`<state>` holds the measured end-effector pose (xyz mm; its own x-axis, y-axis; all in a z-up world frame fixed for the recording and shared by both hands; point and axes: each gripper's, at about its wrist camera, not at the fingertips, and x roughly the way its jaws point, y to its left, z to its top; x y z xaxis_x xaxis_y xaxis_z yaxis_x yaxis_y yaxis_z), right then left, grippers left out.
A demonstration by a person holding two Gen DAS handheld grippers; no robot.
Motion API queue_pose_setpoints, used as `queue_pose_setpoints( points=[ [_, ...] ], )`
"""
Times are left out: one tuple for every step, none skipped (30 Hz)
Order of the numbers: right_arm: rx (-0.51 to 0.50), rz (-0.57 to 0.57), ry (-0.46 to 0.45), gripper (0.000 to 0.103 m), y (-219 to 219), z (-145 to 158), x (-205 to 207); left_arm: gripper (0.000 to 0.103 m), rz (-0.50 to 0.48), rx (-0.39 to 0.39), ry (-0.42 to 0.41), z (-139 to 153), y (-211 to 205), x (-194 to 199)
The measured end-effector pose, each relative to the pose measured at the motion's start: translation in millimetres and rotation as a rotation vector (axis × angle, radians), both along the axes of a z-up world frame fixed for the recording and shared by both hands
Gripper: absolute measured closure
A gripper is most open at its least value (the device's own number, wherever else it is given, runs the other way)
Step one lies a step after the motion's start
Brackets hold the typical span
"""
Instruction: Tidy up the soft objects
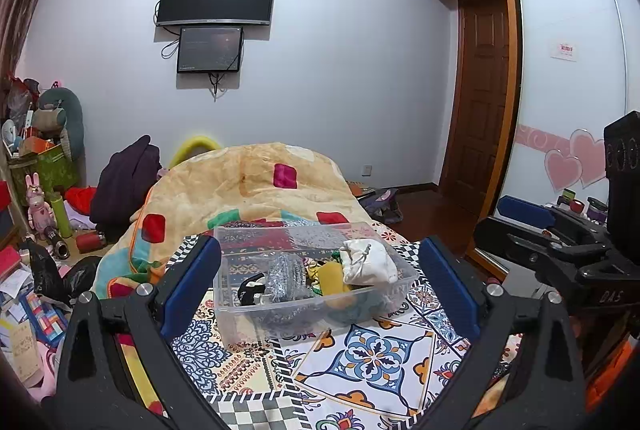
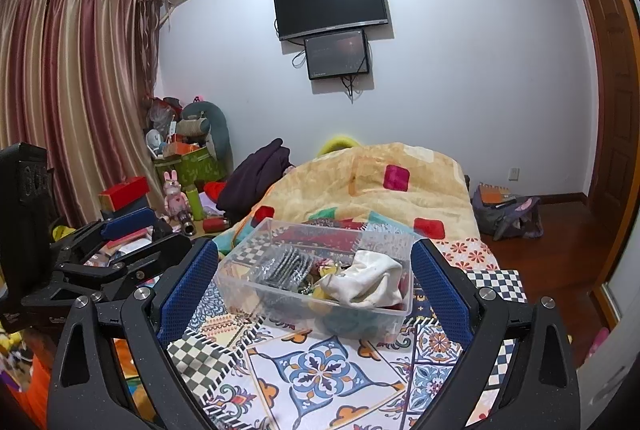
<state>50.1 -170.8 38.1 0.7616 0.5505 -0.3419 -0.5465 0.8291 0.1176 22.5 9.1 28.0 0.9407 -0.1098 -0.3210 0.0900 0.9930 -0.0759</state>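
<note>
I have both grippers held above the patterned bedspread [image 1: 372, 354], facing the clear plastic box [image 1: 280, 314] that sits on it a little ahead of me. The left gripper [image 1: 320, 270] has its blue pads spread wide with nothing between them, and the right gripper [image 2: 316, 278] is the same: wide apart, empty. The soft things look already gathered in the box: a white cloth bundle [image 2: 368, 282] on top at the right side, a crinkly silver-grey packet [image 1: 286, 276] toward the left, a yellow piece [image 1: 334, 280] between them, and darker items underneath that I cannot make out. The white bundle seems to ride near the rim, so I judge it could slide out if I nudge or tilt the box. The box is light and stands on soft bedding, so a one-sided push would likely skid or tip it. My two grippers are close together, and they could knock each other if both go in.
</note>
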Motion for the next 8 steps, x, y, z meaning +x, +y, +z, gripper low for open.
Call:
queue_pose_setpoints(
  points=[
    [0.0,0.0,0.003,0.006,0.2,-0.4,0.2,0.003,0.0,0.002,0.0,0.0,-0.5,-0.3],
    [0.0,-0.001,0.006,0.006,0.4,-1.2,0.4,0.003,0.0,0.005,-0.001,-0.2,-1.5,-0.4],
    [0.0,0.0,0.01,0.006,0.6,-1.4,0.8,0.003,-0.001,0.008,-0.001,-0.2,-1.9,-1.0],
    [0.0,0.0,0.013,0.005,0.8,-2.0,1.2,0.003,-0.003,0.01,0.0,-0.3,-2.7,-1.1],
    [0.0,0.0,0.017,0.005,1.1,-2.9,1.4,0.003,-0.007,0.011,0.002,-0.8,-2.8,-0.8],
    [0.0,-0.001,0.018,0.004,1.3,-3.5,1.7,0.003,-0.01,0.011,0.004,-1.1,-3.0,-0.4],
    [-0.001,-0.001,0.02,0.004,1.5,-3.9,1.8,0.003,-0.01,0.01,0.006,-1.4,-3.3,-0.1],
    [-0.002,-0.002,0.022,0.004,1.6,-4.5,1.8,0.003,-0.01,0.009,0.008,-1.6,-3.3,0.2]
  ],
)
